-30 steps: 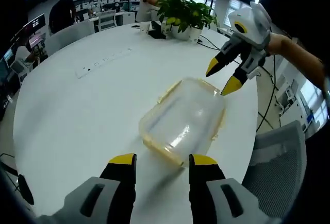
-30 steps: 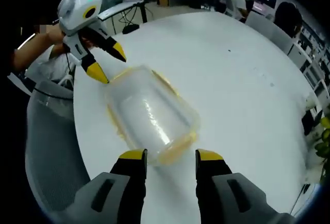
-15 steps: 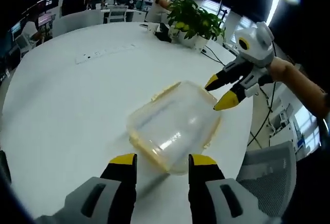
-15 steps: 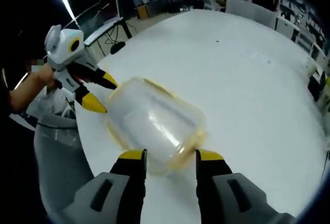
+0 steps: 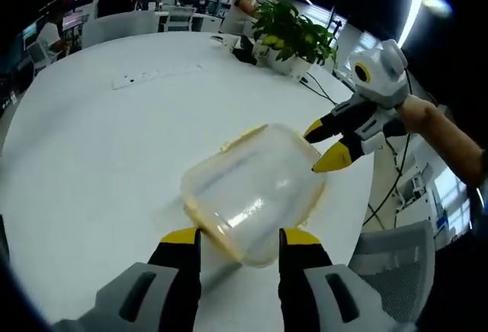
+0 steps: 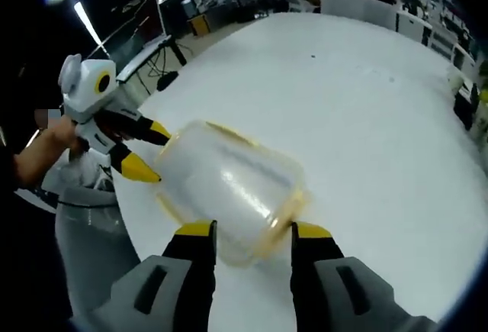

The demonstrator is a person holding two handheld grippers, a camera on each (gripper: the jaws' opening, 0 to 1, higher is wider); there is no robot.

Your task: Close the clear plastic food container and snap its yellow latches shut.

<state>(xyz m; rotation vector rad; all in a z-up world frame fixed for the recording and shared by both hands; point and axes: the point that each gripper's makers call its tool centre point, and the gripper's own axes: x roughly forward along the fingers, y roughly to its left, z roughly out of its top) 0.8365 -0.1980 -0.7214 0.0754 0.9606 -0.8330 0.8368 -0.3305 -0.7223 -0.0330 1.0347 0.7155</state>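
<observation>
A clear plastic container (image 5: 252, 187) with yellow trim and latches lies on the round white table (image 5: 99, 156). My left gripper (image 5: 240, 239) stands open at its near short end, and the container's edge reaches just between the yellow fingertips. My right gripper (image 5: 324, 146) comes in from the right, open, with its tips at the container's far corner. In the right gripper view the container (image 6: 229, 183) sits right ahead of my open right gripper (image 6: 254, 231). The left gripper (image 6: 150, 151) is spread open against the opposite end.
A potted plant (image 5: 293, 27) and a white power strip (image 5: 156, 76) stand farther back on the table. A grey chair (image 5: 396, 259) sits beyond the table's edge by the container. People sit at desks in the background.
Both grippers have drawn closer to the container from opposite ends. Its short ends now reach the fingertips. Jaw spacing looks unchanged.
</observation>
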